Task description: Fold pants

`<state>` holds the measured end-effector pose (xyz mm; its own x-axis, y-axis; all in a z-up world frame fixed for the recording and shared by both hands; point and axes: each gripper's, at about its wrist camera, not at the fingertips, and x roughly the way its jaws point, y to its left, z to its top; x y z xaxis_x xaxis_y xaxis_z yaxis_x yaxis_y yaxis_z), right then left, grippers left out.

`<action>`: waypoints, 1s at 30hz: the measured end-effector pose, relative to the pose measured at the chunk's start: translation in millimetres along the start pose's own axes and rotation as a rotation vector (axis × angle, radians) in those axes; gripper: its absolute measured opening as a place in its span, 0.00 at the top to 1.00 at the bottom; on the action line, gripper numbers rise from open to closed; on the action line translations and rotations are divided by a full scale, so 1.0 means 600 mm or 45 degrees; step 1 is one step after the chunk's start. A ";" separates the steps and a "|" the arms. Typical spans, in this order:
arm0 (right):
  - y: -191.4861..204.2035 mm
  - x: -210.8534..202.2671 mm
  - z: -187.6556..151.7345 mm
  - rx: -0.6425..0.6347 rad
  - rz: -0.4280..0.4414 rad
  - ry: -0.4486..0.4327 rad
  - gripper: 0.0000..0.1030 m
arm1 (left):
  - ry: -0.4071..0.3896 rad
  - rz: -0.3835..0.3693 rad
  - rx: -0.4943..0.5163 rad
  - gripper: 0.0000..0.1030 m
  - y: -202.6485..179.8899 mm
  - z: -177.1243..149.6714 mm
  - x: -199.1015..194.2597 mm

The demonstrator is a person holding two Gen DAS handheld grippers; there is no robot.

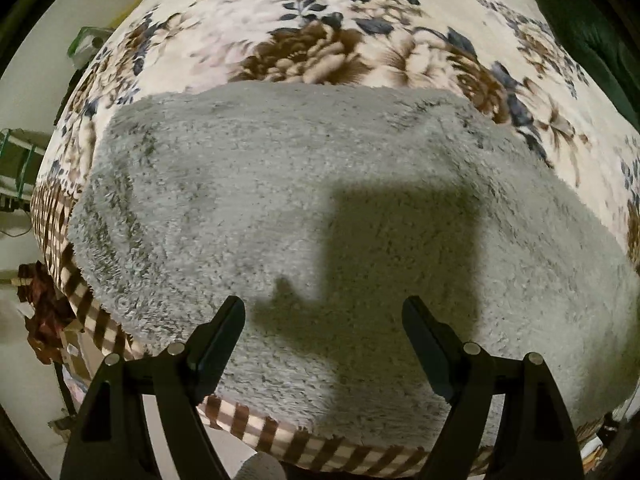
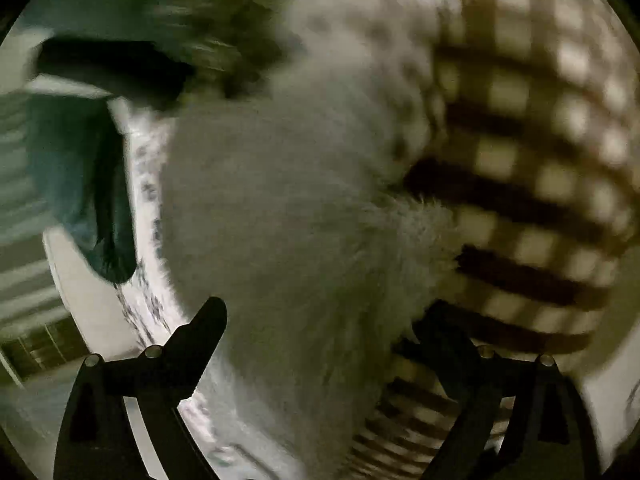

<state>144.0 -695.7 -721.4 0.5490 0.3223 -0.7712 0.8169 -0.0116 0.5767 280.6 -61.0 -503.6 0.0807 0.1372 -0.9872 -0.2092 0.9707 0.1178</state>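
The fluffy grey pants [image 1: 288,208] lie spread flat on a bed covered by a cream floral blanket [image 1: 320,32]. My left gripper [image 1: 324,320] hovers over the near part of the pants, its jaws wide apart and empty, and casts a dark shadow on the fabric. In the blurred right wrist view, the grey pants [image 2: 288,220] fill the middle, hanging over the bed's edge. My right gripper [image 2: 320,320] is open with the fluffy fabric lying between its fingers; whether the fingers touch it I cannot tell.
A brown-and-cream checked border [image 1: 100,320] runs along the bed's near edge and also shows in the right wrist view [image 2: 540,180]. A dark green cushion [image 1: 592,40] sits at the far right. Dark teal cloth [image 2: 80,180] lies left of the pants. Clutter [image 1: 44,320] stands on the floor at left.
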 end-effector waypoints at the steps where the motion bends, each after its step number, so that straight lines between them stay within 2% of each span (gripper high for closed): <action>1: -0.004 0.011 0.002 0.087 0.087 0.011 0.21 | 0.003 0.003 0.003 0.22 -0.002 0.000 0.000; 2: 0.003 0.011 -0.002 0.086 0.185 -0.009 0.33 | 0.005 0.007 0.009 0.22 -0.006 -0.001 0.000; 3: 0.021 0.004 -0.006 0.042 0.220 -0.046 0.58 | 0.008 0.011 0.013 0.22 -0.007 -0.002 0.001; 4: 0.043 -0.012 -0.013 -0.027 0.191 -0.120 0.75 | 0.014 0.016 0.018 0.22 -0.011 -0.004 0.002; 8: 0.093 -0.094 -0.056 -0.244 0.147 -0.405 0.77 | 0.029 0.016 0.026 0.22 -0.021 -0.011 0.007; 10: 0.097 -0.140 -0.076 -0.360 0.015 -0.571 0.77 | 0.035 0.012 0.032 0.22 -0.029 -0.015 0.010; 11: 0.084 -0.148 -0.066 -0.364 -0.069 -0.579 0.77 | 0.037 0.008 0.033 0.22 -0.030 -0.015 0.011; 14: 0.003 -0.132 -0.019 -0.195 -0.135 -0.383 0.76 | 0.045 -0.003 0.042 0.22 -0.039 -0.019 0.013; 15: -0.020 -0.137 -0.006 -0.155 -0.157 -0.359 0.73 | 0.049 -0.008 0.045 0.22 -0.042 -0.020 0.014; 16: -0.029 -0.142 0.003 -0.138 -0.162 -0.358 0.59 | 0.050 -0.013 0.048 0.22 -0.043 -0.021 0.013; 18: -0.030 -0.156 0.010 -0.128 -0.107 -0.395 0.43 | 0.045 -0.019 0.055 0.22 -0.046 -0.022 0.010; 19: -0.023 -0.164 0.012 -0.131 -0.058 -0.426 0.40 | 0.043 -0.018 0.058 0.22 -0.048 -0.024 0.009; 22: 0.005 -0.152 0.036 -0.152 -0.025 -0.411 0.40 | 0.045 -0.011 0.065 0.22 -0.048 -0.024 0.010; 24: 0.029 -0.125 0.068 -0.169 -0.045 -0.348 0.40 | 0.049 -0.007 0.061 0.22 -0.045 -0.022 0.012; 26: 0.043 -0.085 0.095 -0.162 -0.126 -0.240 0.40 | 0.051 -0.005 0.054 0.22 -0.045 -0.024 0.013; 27: 0.046 -0.063 0.104 -0.148 -0.165 -0.197 0.49 | 0.053 -0.005 0.052 0.22 -0.045 -0.025 0.014; 28: 0.053 -0.049 0.105 -0.159 -0.184 -0.189 0.90 | 0.053 -0.005 0.052 0.22 -0.045 -0.025 0.014; 29: 0.067 -0.042 0.100 -0.207 -0.250 -0.207 0.94 | 0.052 -0.003 0.053 0.22 -0.045 -0.026 0.014; 30: 0.078 -0.050 0.092 -0.236 -0.288 -0.237 0.94 | 0.051 -0.003 0.053 0.22 -0.043 -0.026 0.013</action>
<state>175.4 -758.3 -686.4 0.3945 0.1188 -0.9112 0.8850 0.2179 0.4115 271.6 -87.9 -516.1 0.0423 0.1279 -0.9909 -0.1683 0.9785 0.1191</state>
